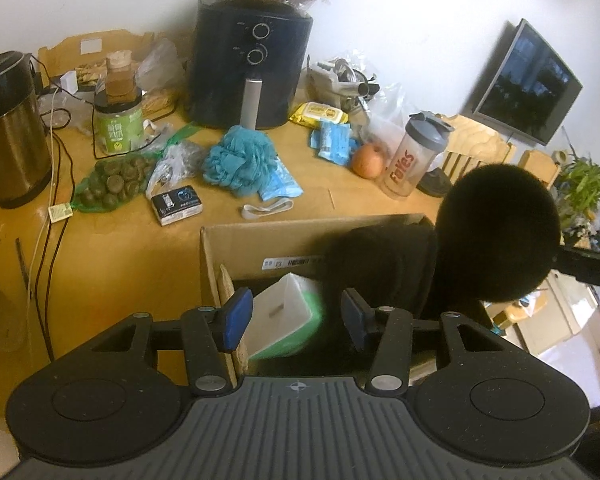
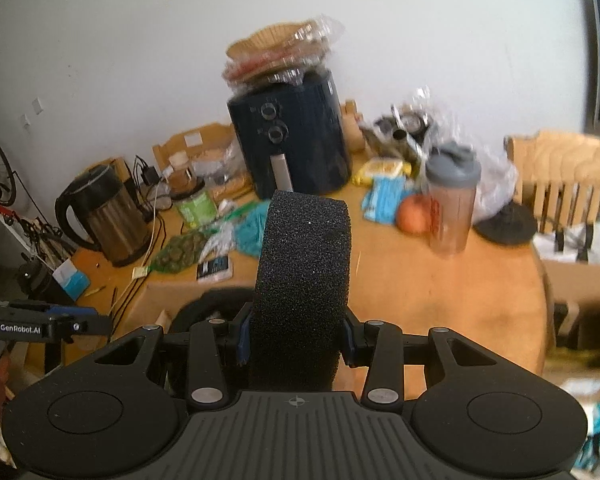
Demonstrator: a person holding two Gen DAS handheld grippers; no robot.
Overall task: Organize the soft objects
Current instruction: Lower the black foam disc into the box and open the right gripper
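Note:
My right gripper [image 2: 298,330] is shut on a thick round black foam sponge [image 2: 304,276], held edge-on above the table. The same black sponge [image 1: 498,232] shows in the left wrist view at the right, over the right rim of an open cardboard box [image 1: 220,248]. My left gripper [image 1: 296,318] is open above the box, its jaws on either side of a green and white sponge [image 1: 286,314] that lies inside next to a dark soft item [image 1: 380,264]. A blue mesh bath pouf [image 1: 238,158] lies on the table beyond the box.
The wooden table [image 1: 132,248] holds a black air fryer [image 1: 250,68], a steel kettle [image 1: 8,128], a shaker bottle [image 1: 414,156], an apple [image 1: 367,161], blue packets [image 1: 334,142], a tissue pack [image 1: 177,204], a bag of green lumps [image 1: 112,182] and cables [image 1: 56,216].

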